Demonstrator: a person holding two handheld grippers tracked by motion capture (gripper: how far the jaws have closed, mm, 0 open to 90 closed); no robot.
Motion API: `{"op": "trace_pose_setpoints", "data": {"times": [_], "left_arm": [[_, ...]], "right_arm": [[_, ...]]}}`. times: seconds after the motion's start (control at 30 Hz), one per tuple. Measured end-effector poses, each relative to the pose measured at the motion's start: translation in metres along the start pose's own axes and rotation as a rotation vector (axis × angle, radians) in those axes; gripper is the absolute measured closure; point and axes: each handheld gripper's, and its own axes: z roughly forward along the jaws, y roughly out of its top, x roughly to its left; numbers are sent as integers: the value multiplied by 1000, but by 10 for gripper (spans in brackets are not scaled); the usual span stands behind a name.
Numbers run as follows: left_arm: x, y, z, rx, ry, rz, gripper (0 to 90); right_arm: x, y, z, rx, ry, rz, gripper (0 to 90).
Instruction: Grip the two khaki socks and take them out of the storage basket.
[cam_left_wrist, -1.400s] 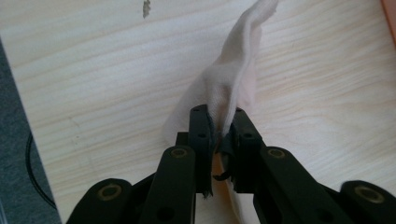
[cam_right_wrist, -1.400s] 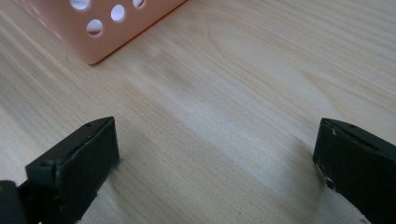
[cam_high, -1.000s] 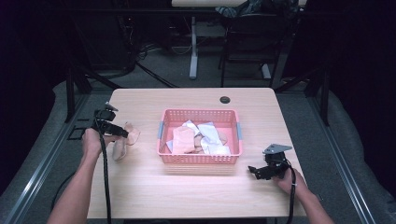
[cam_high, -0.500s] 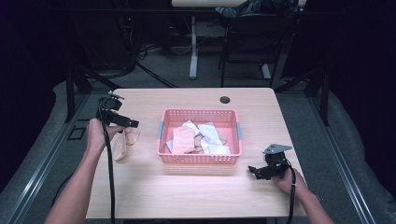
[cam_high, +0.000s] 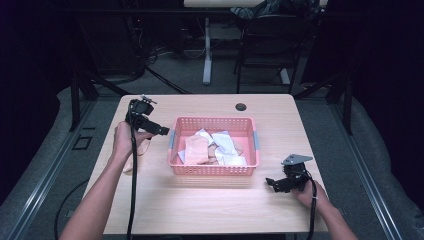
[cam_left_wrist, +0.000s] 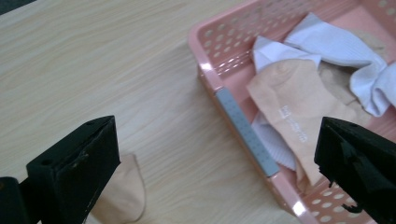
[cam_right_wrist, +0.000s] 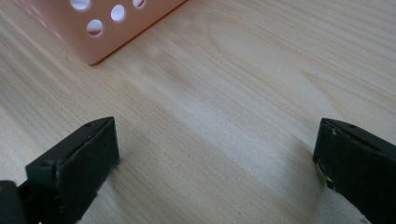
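Our left claw (cam_high: 161, 131) gapes empty beside the basket (cam_left_wrist: 243, 122) — reaching low, we could snag its rim.

Setting: a lab or recording studio, dimly lit. My pale wooden table (cam_high: 210, 200) stands alone on grey carpet floor (cam_high: 325, 125), framed by black metal rails (cam_high: 45, 185) and stands. Loose black cables (cam_high: 150, 60) trail behind, near a second white-legged table (cam_high: 206, 55) and a dark chair (cam_high: 265, 45).
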Motion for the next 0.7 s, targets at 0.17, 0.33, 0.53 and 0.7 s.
{"op": "trace_pose_setpoints", "data": {"times": [0.17, 0.33, 0.53, 0.7], "left_arm": [[-13, 5, 7, 5, -15, 38, 0], [-30, 8, 19, 25, -49, 80, 0], [-46, 10, 31, 52, -66, 123, 15], [-64, 11, 50, 98, -93, 173, 57]], "right_arm": [[0, 0, 0, 0, 0, 0, 0], [0, 0, 0, 0, 0, 0, 0], [0, 0, 0, 0, 0, 0, 0], [0, 0, 0, 0, 0, 0, 0]]}}
